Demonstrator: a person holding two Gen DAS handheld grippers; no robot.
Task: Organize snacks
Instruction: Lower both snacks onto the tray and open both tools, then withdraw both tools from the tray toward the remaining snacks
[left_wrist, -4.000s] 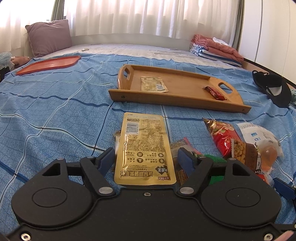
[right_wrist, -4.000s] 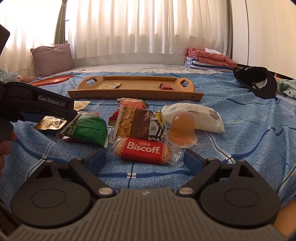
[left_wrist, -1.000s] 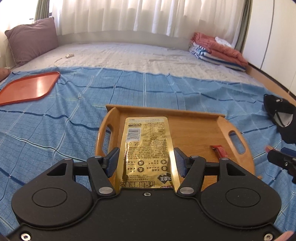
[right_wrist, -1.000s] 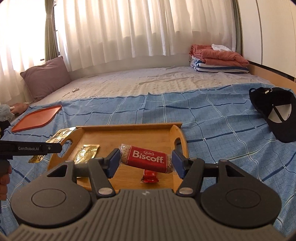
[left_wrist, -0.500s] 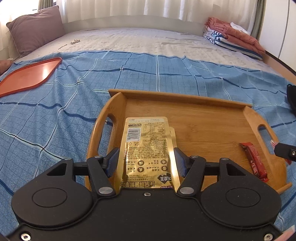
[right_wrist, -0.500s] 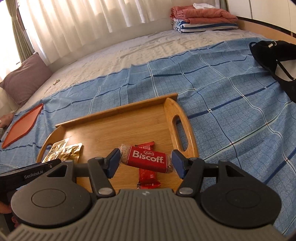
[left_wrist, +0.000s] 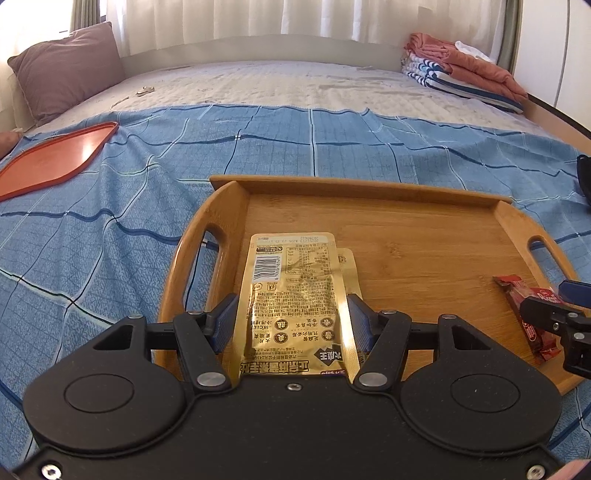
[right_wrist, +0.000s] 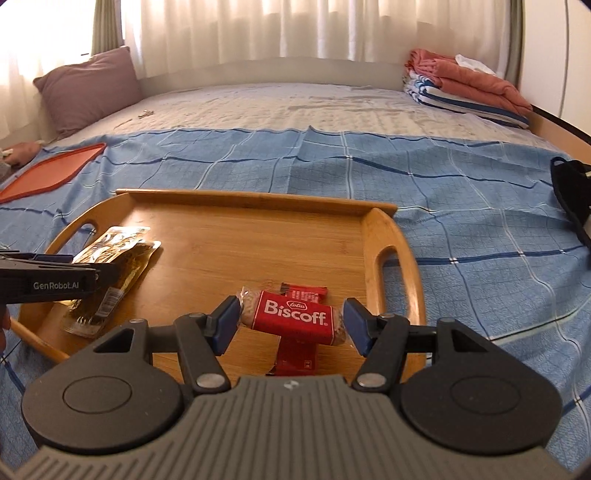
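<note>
- Blue checked bedspread covers the bed, everything sits on it.
- One wooden bamboo tray with two cut-out handles lies flat on the bedspread; it holds 4 snacks counted: 2 gold pouches, 1 red bar, 1 Biscoff pack.
- One flat orange plastic tray far left on the bedspread, well apart from the wooden tray.
- Large gold foil pouch with barcode, back side up, over the tray's left end, overlapping a smaller gold foil pouch lying on the tray floor.
- Left gripper low over the tray's left end, level, blue pads pinching the large pouch by its sides.
- Right gripper low over the tray's right end, pads spread, just off both ends of the red Biscoff biscuit pack.
- Biscoff pack lies across the thin red wrapped bar on the tray floor.
</note>
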